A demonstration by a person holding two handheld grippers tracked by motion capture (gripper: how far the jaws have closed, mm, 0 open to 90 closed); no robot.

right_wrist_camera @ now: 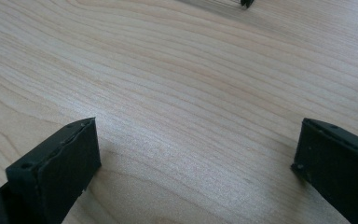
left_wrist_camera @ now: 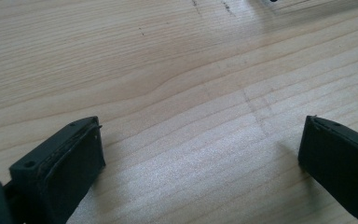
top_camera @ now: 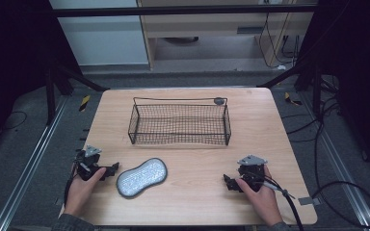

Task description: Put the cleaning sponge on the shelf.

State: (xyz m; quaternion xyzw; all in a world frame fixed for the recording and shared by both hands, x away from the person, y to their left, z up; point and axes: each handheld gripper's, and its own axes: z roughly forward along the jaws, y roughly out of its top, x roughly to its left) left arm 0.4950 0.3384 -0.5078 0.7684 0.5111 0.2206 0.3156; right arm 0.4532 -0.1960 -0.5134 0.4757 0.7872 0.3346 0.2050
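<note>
On the near half of the bench (top_camera: 279, 159) a grey peanut-shaped pad (top_camera: 141, 177) with a dotted, glittery face and a dark rim lay flat, just beside the left gripper (top_camera: 110, 170) and well apart from the right gripper (top_camera: 229, 183). Behind it stood a black wire-mesh basket (top_camera: 179, 124), apparently empty, with a small dark disc (top_camera: 218, 101) at its far right rim.

Left gripper view: jaws were spread wide over bare wood grain, nothing between them. Right gripper view: same, jaws spread, only bench surface between. Both grippers rested low on the bench, each held by a hand.

Risks, as judged:
- Pad looked thin and lay flush on the bench; jaws coming down from above could skate over the rim and push it away rather than pinch it.
- Left gripper sat level and very close to the pad's near end; a forward nudge could shove the pad toward the middle before the jaws closed.
- If the pad was meant for the basket, a loose pinch at one lobe could let it swing and catch the wire rim.
- Trailing cable on the right could drag across the bench edge.

Writing: no brand, label or legible text was found on pad, basket or grippers.
</note>
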